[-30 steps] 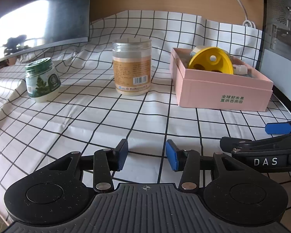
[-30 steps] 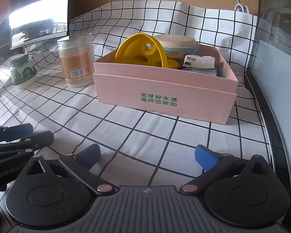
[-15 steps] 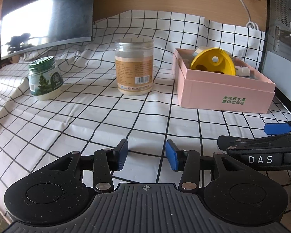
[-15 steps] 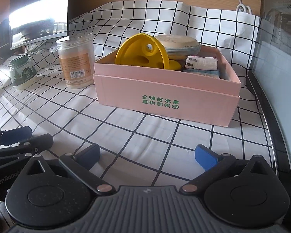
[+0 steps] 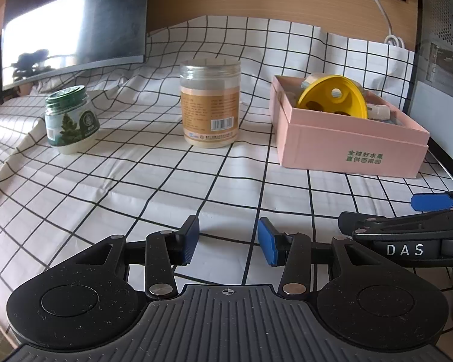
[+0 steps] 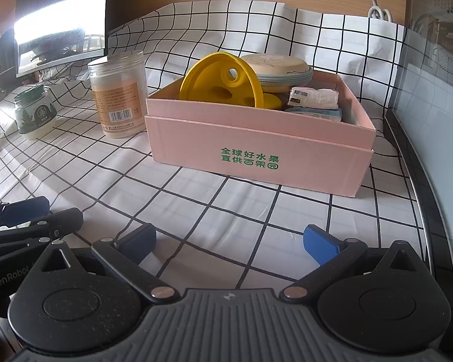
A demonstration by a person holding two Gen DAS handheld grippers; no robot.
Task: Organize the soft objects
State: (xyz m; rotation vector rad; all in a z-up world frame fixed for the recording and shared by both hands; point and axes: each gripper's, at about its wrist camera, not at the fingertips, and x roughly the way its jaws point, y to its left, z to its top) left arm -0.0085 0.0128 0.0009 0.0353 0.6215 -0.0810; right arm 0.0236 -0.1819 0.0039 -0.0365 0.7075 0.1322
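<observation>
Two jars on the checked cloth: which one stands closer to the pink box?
The tall clear jar with the orange label; it stands beside the pink box. The squat green-lidded jar is farther left.

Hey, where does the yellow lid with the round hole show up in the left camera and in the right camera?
Left wrist view: the yellow lid is at upper right, leaning inside the pink box.
Right wrist view: the yellow lid is above centre, at the left end of the pink box.
Shared landmark: the tall clear jar stands just left of the box in both.
</observation>
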